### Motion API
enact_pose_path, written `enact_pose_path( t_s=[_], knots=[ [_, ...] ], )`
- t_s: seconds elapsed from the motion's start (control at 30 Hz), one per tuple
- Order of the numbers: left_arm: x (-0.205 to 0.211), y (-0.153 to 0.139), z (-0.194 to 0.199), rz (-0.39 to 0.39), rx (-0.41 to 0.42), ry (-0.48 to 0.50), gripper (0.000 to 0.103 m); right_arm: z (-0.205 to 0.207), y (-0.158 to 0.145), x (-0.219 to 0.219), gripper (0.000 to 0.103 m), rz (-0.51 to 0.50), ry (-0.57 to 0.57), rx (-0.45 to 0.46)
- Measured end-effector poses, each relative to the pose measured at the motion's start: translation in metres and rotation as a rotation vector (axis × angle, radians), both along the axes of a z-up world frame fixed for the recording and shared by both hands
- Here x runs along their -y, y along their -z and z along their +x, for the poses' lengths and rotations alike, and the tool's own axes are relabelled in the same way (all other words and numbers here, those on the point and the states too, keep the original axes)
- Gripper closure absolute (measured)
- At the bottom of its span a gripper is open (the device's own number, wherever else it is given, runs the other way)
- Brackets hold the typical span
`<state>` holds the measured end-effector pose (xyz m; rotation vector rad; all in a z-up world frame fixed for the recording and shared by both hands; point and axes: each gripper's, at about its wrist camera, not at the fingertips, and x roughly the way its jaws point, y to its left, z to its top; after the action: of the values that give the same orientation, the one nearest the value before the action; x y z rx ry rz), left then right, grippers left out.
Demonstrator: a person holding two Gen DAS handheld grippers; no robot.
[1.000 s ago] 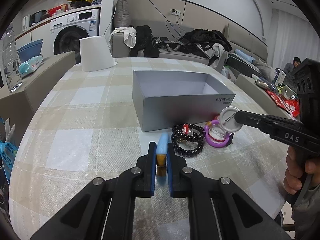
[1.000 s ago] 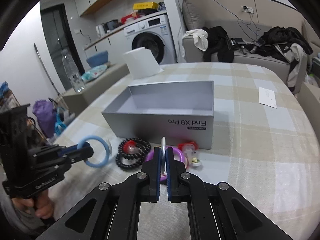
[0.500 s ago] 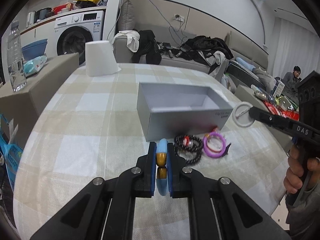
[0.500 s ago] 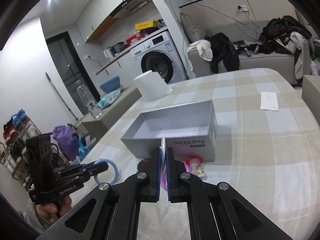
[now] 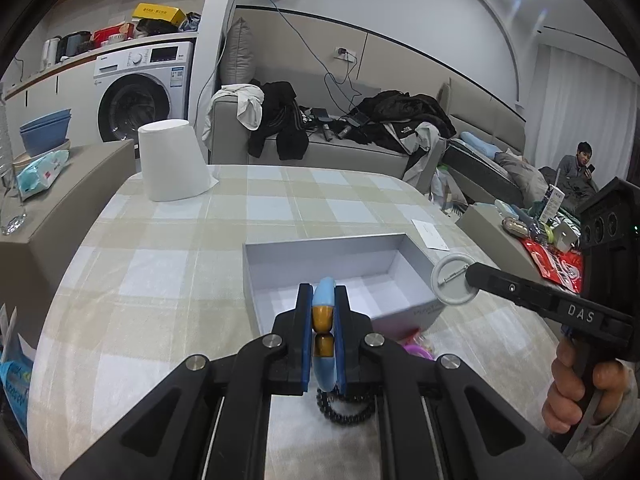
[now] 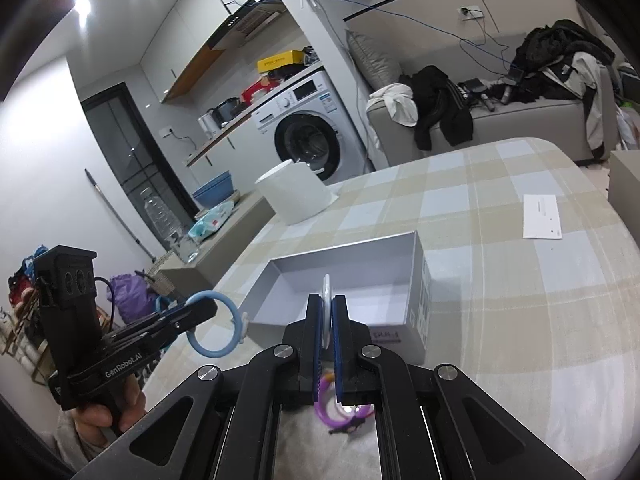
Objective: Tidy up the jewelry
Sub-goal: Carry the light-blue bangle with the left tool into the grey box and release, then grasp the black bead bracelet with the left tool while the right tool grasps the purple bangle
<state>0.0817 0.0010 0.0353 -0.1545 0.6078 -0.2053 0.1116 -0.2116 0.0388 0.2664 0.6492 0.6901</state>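
Observation:
My left gripper (image 5: 323, 300) is shut on a light blue ring bracelet (image 5: 323, 294), held in the air above the near edge of the open grey box (image 5: 340, 256); the bracelet shows as a hoop in the right wrist view (image 6: 216, 323). My right gripper (image 6: 327, 304) is shut on a white round ring piece (image 6: 327, 300), also above the box (image 6: 344, 280); that piece shows in the left wrist view (image 5: 453, 280). A black bead bracelet (image 5: 348, 410) and a purple ring (image 6: 340, 406) lie on the table in front of the box.
A white upturned paper cone (image 5: 172, 166) stands at the table's far left. A white card (image 6: 542, 216) lies at the far right of the checked tablecloth (image 5: 168, 272). A side ledge with a water bottle (image 6: 164, 216) and wipes is to the left.
Both grippers have risen and moved forward over the box, each still holding its ring. The bead bracelet and purple ring stayed on the table.

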Motion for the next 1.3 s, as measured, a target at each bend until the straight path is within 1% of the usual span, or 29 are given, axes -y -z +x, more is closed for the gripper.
enact_pose_path(
  t_s=[0.17, 0.23, 0.33, 0.43, 0.53, 0.63, 0.67, 0.83, 0.87, 0.9, 0.97, 1.0, 1.03, 1.07, 1.1, 1.13, 1.17, 1.23, 1.27, 1.3],
  knots=[
    [0.002, -0.001, 0.01, -0.004, 0.01, 0.002, 0.098, 0.017, 0.008, -0.001, 0.099, 0.007, 0.046, -0.049],
    [0.003, -0.001, 0.014, -0.004, 0.01, 0.004, 0.098, 0.021, 0.01, -0.002, 0.099, 0.005, 0.059, -0.058],
    [0.0, -0.004, 0.017, -0.024, 0.006, 0.002, 0.098, 0.023, 0.012, -0.005, 0.099, -0.001, 0.064, -0.067],
    [-0.001, -0.007, 0.021, -0.015, 0.016, -0.005, 0.098, 0.023, 0.012, -0.007, 0.099, -0.004, 0.065, -0.072],
    [-0.003, -0.006, 0.028, -0.029, 0.009, -0.006, 0.098, 0.025, 0.013, -0.008, 0.099, -0.007, 0.069, -0.081],
    [0.001, 0.001, 0.037, -0.015, -0.02, 0.003, 0.098, 0.029, 0.015, -0.008, 0.098, -0.012, 0.077, -0.093],
    [0.001, 0.003, 0.038, -0.016, -0.028, 0.007, 0.098, 0.029, 0.016, -0.009, 0.096, -0.015, 0.078, -0.098],
    [0.005, 0.004, 0.035, -0.01, -0.049, 0.014, 0.096, 0.03, 0.015, -0.011, 0.096, -0.025, 0.074, -0.102],
    [0.004, 0.003, 0.033, -0.011, -0.051, 0.015, 0.095, 0.029, 0.014, -0.01, 0.092, -0.026, 0.08, -0.096],
    [0.004, 0.003, 0.031, -0.011, -0.054, 0.016, 0.09, 0.029, 0.014, -0.009, 0.089, -0.029, 0.086, -0.093],
    [0.003, 0.001, 0.027, -0.008, -0.056, 0.02, 0.073, 0.027, 0.013, -0.005, 0.072, -0.027, 0.09, -0.09],
    [0.003, 0.0, 0.025, -0.001, -0.058, 0.013, 0.053, 0.026, 0.011, -0.002, 0.069, -0.029, 0.088, -0.091],
    [0.003, -0.002, 0.021, 0.007, -0.058, 0.003, 0.037, 0.024, 0.01, 0.0, 0.062, -0.035, 0.092, -0.089],
    [0.003, -0.003, 0.017, 0.011, -0.052, 0.0, 0.033, 0.022, 0.009, 0.002, 0.052, -0.041, 0.098, -0.083],
    [0.003, -0.004, 0.015, 0.014, -0.05, 0.001, 0.028, 0.018, 0.007, 0.004, 0.046, -0.05, 0.103, -0.074],
    [0.003, -0.004, 0.011, 0.022, -0.051, 0.003, 0.025, 0.015, 0.006, 0.007, 0.03, -0.06, 0.106, -0.068],
    [0.003, -0.005, 0.009, 0.034, -0.05, 0.004, 0.019, 0.012, 0.005, 0.008, 0.017, -0.073, 0.107, -0.065],
    [0.003, -0.005, 0.002, 0.058, -0.043, -0.001, 0.007, 0.004, 0.005, 0.011, 0.003, -0.107, 0.112, -0.058],
    [0.004, -0.005, -0.002, 0.065, -0.039, -0.004, 0.004, 0.001, 0.006, 0.012, 0.0, -0.123, 0.116, -0.054],
    [0.003, -0.005, -0.005, 0.067, -0.034, -0.009, 0.001, -0.002, 0.007, 0.013, 0.0, -0.142, 0.122, -0.052]
  ],
)
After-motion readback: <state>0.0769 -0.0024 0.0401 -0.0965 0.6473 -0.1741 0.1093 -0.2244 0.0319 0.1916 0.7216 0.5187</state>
